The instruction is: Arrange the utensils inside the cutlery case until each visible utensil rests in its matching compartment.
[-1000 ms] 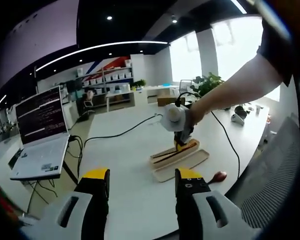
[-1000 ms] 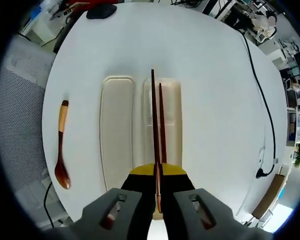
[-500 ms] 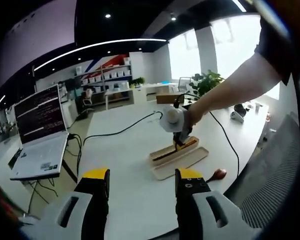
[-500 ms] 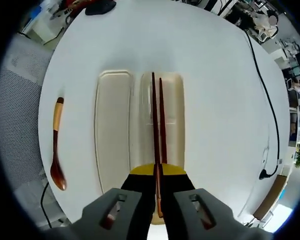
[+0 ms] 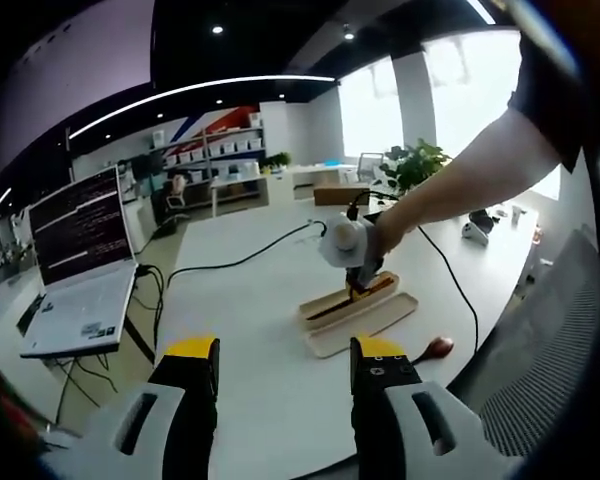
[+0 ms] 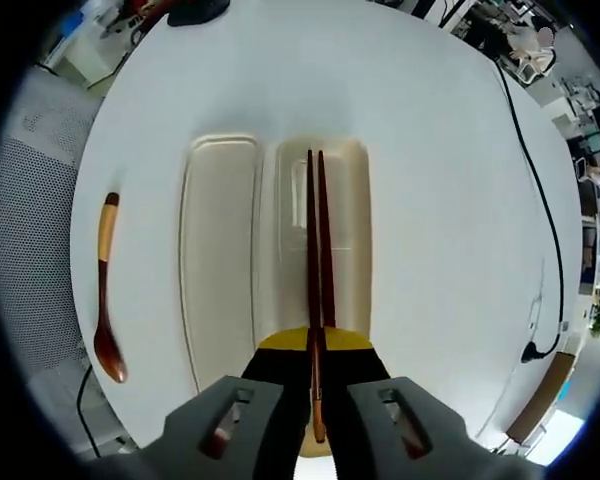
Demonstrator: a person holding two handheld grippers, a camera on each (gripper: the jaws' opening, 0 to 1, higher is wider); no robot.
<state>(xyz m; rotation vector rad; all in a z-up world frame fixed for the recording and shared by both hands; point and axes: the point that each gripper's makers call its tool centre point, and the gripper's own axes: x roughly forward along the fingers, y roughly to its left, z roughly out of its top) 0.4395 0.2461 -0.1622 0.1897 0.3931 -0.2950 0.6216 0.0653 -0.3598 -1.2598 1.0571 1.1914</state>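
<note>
In the right gripper view my right gripper (image 6: 315, 352) is shut on a pair of dark brown chopsticks (image 6: 316, 250), held over the right half of the beige cutlery case (image 6: 355, 235). The flat lid (image 6: 218, 255) lies beside it on the left. A wooden spoon (image 6: 103, 295) lies on the white table, left of the lid. In the left gripper view my left gripper (image 5: 280, 362) is open over the near table edge, holding nothing. Farther off there, the right gripper (image 5: 355, 280) hangs over the case (image 5: 348, 301), and the spoon (image 5: 435, 350) rests near the table's edge.
An open laptop (image 5: 82, 270) sits at the left on the white table (image 5: 250, 300), with a black cable (image 5: 240, 262) running across it. A mesh chair (image 5: 555, 340) stands at the right. A second cable (image 6: 528, 190) curves along the table's right side.
The right gripper view has shifted slightly toward the case, and the two chopsticks now lie closer together over the case's right half. The left gripper stays put.
</note>
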